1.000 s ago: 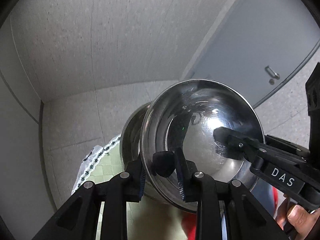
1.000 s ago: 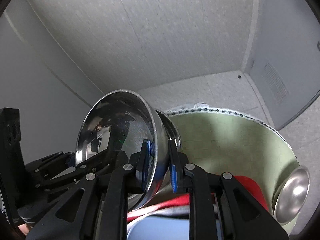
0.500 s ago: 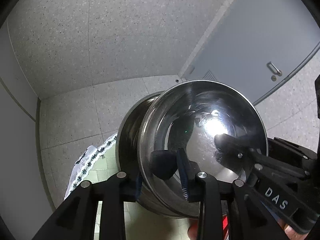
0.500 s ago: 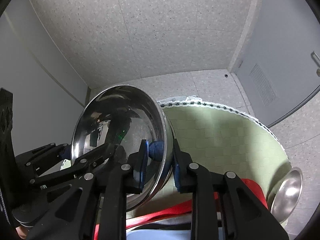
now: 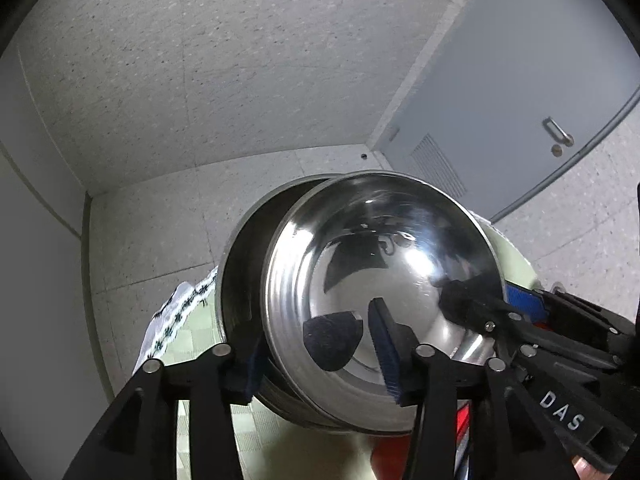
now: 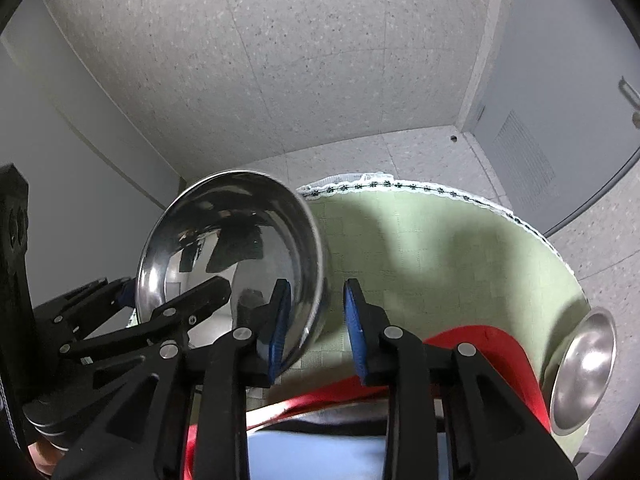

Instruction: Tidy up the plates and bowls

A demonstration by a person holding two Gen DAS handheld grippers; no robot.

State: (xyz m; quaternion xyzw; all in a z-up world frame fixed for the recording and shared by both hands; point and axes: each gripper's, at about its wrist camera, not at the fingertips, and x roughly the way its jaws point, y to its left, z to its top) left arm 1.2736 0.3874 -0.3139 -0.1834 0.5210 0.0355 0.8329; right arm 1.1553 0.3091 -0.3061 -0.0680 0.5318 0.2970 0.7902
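Nearest first: left gripper (image 5: 316, 364) straddles the near rim of the steel bowl (image 5: 380, 272), one pad outside the wall, one inside. Jaws are opening, a gap shows at the inner pad, so I read it as no longer clamped. Right gripper (image 6: 316, 328) sits on the opposite rim with the wall between its pads; jaws opening there too, outer pad clearly off the metal.

The bowl sits nested, slightly tilted, in a second steel bowl (image 5: 244, 264) at the left edge of the round table with the green cloth (image 6: 440, 248). Whether it is fully seated I can't tell.

Handling, my read: thin polished steel – light, stiff, not fragile, but slick and loud. The curved wall offers the pads little purchase, so take it at the rolled rim, pad inside and pad outside, and squeeze square. Two opposite rim grips keep it from swinging.

Red plate (image 6: 480, 344) lies at the near edge, something pale blue on top of it. A small steel bowl (image 6: 584, 368) sits at the right edge, well apart from the stack.

Beyond the table – speckled floor and a grey door (image 5: 520, 100).
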